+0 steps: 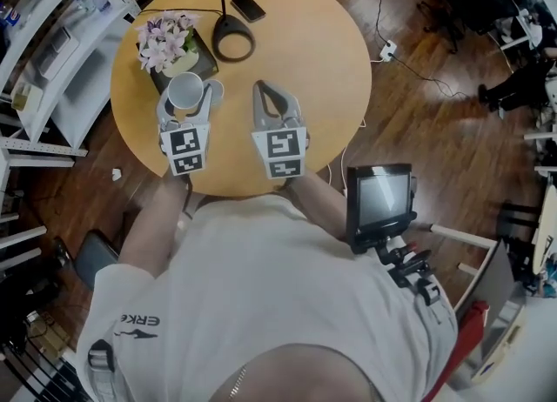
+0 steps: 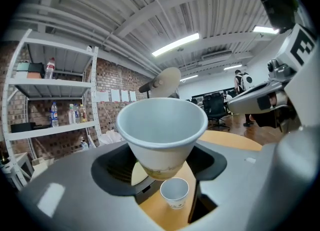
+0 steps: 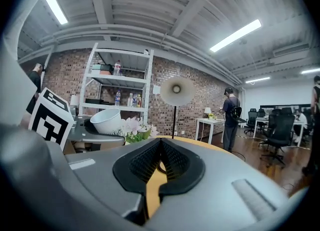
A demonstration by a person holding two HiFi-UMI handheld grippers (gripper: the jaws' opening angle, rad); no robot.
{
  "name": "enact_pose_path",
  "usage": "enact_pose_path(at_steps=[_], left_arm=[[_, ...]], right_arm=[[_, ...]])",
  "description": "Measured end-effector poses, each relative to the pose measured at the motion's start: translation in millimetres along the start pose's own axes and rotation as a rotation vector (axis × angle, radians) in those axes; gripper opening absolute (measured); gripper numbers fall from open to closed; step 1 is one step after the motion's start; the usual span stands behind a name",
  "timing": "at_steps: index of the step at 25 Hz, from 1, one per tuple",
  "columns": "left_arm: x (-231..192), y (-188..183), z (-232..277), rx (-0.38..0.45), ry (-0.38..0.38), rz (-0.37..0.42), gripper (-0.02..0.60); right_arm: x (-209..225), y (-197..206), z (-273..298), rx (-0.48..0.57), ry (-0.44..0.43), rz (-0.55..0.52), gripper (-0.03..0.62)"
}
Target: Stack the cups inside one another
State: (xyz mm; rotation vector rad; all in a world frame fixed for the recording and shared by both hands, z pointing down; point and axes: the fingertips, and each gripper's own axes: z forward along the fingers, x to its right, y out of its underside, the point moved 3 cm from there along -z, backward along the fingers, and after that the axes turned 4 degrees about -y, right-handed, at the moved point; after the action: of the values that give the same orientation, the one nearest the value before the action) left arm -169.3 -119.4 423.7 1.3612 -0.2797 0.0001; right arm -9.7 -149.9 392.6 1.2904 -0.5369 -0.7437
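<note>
L gripper (image 2: pixel 162 172) is clamped on a white paper cup (image 2: pixel 162 135): the jaws stand wide, the pads press on its lower wall from both sides, and the cup is upright w/ its mouth open to the top. In the head view that cup sits over the near-left part of the round wooden table (image 1: pixel 305 70), just in front of the flowers (image 1: pixel 165 39). A second white cup (image 2: pixel 174 193) stands upright on the tabletop, seen in the left gripper view below and beyond the held cup's base; from the head view its rim shows just beside the held cup on the right, and whether the two touch can't be told. R gripper (image 3: pixel 159 162) is clenched w/ nothing in it: the black pads meet at the tips, and only a sliver of tabletop shows through the gap lower down. It hangs over the table near the middle, to the right of the L gripper and apart from both cups, pointing the same way. Farther back on the table are a black lamp (image 1: pixel 231 9) and a dark phone (image 1: pixel 249 7) beside its base. A white shelf unit (image 1: pixel 52 52) stands off the table's left side. The person, in a white shirt (image 1: pixel 261 304), fills the bottom of the head view.
</note>
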Motion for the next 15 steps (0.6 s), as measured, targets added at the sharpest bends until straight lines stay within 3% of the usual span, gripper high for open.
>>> enact_pose_path(at_steps=[7, 15], left_arm=[[-2, 11, 35, -0.027, 0.117, -0.009, 0.308], [13, 42, 56, -0.065, 0.315, 0.024, 0.308]], right_arm=[[4, -2, 17, -0.039, 0.105, 0.022, 0.014], [-8, 14, 27, -0.088, 0.247, 0.064, 0.014]])
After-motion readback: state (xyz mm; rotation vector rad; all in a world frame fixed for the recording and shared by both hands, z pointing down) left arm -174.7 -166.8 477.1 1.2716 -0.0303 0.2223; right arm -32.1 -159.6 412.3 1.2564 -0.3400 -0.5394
